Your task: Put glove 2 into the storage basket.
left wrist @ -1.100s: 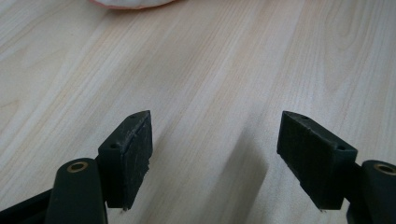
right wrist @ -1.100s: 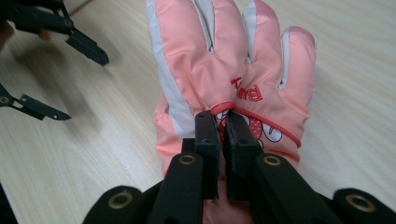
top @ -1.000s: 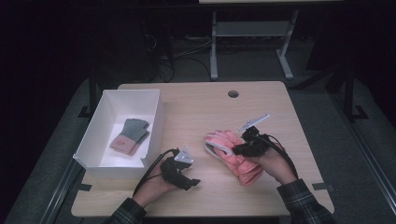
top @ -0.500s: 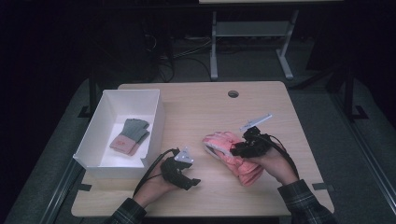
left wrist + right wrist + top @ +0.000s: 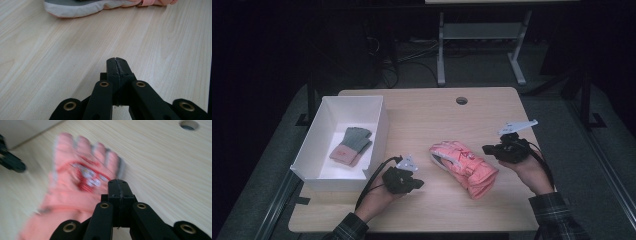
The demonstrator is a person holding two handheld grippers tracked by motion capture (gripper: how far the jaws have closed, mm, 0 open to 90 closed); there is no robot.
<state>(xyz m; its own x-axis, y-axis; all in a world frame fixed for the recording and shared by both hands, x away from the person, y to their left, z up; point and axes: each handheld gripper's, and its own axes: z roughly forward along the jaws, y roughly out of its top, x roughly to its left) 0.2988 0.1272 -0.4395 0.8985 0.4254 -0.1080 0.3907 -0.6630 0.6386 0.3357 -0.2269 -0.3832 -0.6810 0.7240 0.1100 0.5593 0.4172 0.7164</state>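
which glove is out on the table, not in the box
The pink glove, lying on the bare wooden table between the two grippers. The other, grey-green with a pink cuff, lies inside the white box.

Two gloves (image 5: pixel 464 168), one box (image 5: pixel 377 125), two claws (image 5: pixel 417 184).

white box (image 5: pixel 324 150), folded socks (image 5: pixel 351 145), wooden table (image 5: pixel 437 115)

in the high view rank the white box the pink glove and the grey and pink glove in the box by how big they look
1. white box
2. pink glove
3. grey and pink glove
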